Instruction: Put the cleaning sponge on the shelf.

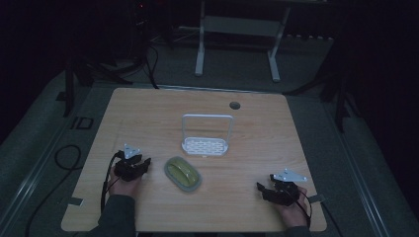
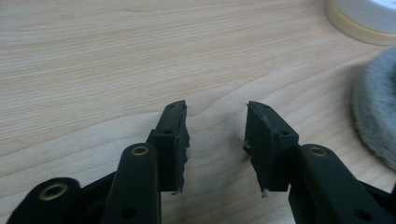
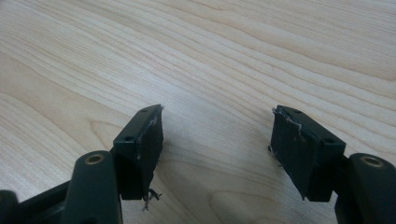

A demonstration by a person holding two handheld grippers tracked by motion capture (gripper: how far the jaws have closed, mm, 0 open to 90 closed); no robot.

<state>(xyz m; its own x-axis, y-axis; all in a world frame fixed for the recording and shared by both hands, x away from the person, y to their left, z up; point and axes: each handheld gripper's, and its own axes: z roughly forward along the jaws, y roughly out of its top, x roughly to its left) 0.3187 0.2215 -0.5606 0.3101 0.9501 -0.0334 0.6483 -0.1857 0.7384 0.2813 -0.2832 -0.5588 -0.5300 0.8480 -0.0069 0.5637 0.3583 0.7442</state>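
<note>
An oval grey-rimmed dish (image 1: 183,174) with a yellow-green inside lies on the worktop (image 1: 148,113) just right of the left claw (image 1: 140,165), long axis running near-right; the right claw (image 1: 264,189) is well apart. Both claws gape empty. The left gripper view shows the dish's fuzzy grey edge (image 2: 378,107)

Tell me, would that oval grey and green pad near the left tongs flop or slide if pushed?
The oval pad looks flat and low, so it probably won't roll or tip. Its grey edge looks fuzzy in the left gripper view, so it is likely soft, light and bendable. On the smooth wooden table it may slide when nudged.
</note>
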